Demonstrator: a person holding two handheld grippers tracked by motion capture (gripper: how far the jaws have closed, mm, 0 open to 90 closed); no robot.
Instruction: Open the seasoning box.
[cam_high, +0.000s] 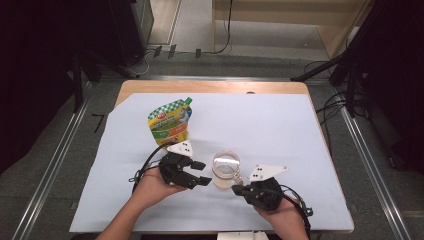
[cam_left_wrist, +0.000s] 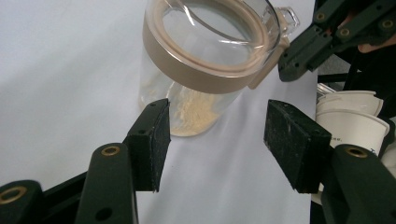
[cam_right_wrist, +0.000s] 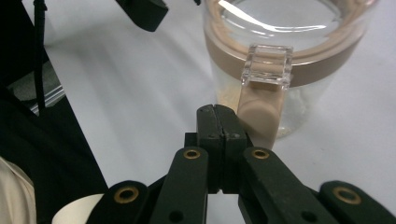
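The high view is showing the whole layout: a clear jar (cam_high: 226, 170) standing near the front of the pale sheet (cam_high: 280, 130) covering the table (cam_high: 150, 86), one green and yellow pouch (cam_high: 171, 122) standing upright well behind it to the left, and two grippers flanking the jar; the left gripper (cam_high: 201, 172) is sitting just left of the jar with its jaws spread, and the right gripper (cam_high: 235, 189) is lying at the jar's front right.

The left gripper view is looking along that left gripper (cam_left_wrist: 217, 140) and is giving what the high view is too small to tell: nothing is lying between the spread jaws, only bare sheet, and the jar (cam_left_wrist: 205, 60) is standing apart beyond them; it is wearing a tan ring round a clear lid, with a tan latch on one side; a low heap of pale yellow powder (cam_left_wrist: 194, 114) is resting on its floor, the rest of the jar being empty. At the right edge, stacked white paper cups (cam_left_wrist: 350, 116) are showing; perhaps two, though the edge is cutting them off.

The right gripper view is showing its own gripper (cam_right_wrist: 222, 116) with jaws pressed together, gripping nothing; the tips are sitting just beside the tan latch (cam_right_wrist: 259, 112), possibly touching it.
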